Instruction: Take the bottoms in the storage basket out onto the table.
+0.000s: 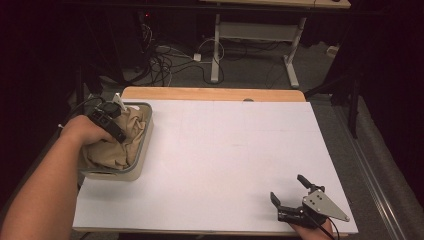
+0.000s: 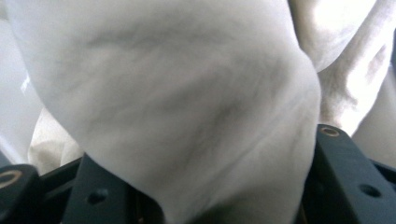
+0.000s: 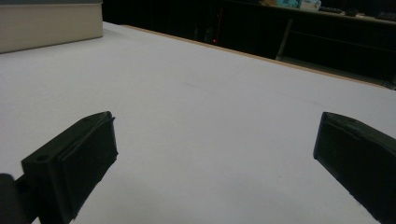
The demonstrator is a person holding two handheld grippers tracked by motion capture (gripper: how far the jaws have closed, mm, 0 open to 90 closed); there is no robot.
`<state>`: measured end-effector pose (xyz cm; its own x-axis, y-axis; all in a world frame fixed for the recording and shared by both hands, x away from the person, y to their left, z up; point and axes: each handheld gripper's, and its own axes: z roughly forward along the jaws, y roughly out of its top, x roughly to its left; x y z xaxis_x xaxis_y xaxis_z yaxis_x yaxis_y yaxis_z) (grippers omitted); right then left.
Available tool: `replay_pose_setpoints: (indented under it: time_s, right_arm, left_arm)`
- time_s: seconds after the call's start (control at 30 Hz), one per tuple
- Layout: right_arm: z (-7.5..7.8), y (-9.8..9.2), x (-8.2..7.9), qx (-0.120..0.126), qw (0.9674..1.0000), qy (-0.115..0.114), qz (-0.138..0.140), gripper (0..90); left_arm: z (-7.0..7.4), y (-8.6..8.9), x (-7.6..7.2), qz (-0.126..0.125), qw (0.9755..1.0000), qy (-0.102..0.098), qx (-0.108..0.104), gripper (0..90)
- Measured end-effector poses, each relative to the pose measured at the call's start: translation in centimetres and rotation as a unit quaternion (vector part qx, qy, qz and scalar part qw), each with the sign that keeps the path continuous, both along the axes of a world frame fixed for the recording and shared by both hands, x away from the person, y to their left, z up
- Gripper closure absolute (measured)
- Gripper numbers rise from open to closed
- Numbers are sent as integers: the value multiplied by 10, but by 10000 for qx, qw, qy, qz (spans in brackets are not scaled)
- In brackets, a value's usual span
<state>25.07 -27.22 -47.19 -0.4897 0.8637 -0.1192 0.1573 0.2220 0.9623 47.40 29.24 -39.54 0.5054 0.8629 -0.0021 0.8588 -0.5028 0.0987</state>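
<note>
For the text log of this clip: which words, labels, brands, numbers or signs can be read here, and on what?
None can be read: the tan cloth, its grey bin, the white table sheet, the left gripper and the right gripper carry no legible print.

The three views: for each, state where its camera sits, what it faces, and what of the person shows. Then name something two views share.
High view: above the person's side, looking forward and down on the white table; both forearms, left gripper in the bin, right gripper.
Left gripper view: on the left gripper, facing the cloth pinched between its fingers.
Right gripper view: on the right gripper, looking across the table; its fingers stand apart.
Shared: the bin in the high and right gripper views.
</note>
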Motion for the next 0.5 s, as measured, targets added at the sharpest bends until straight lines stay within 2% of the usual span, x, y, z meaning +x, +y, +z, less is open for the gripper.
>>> replay_pose_setpoints:
  time_s: [0.5]
  right_arm:
    - [-1, 2, 1, -2, 10000, 45, 13, 4]
  left_arm:
    - [25, 5, 2, -64, 9999, 109, -20, 482]
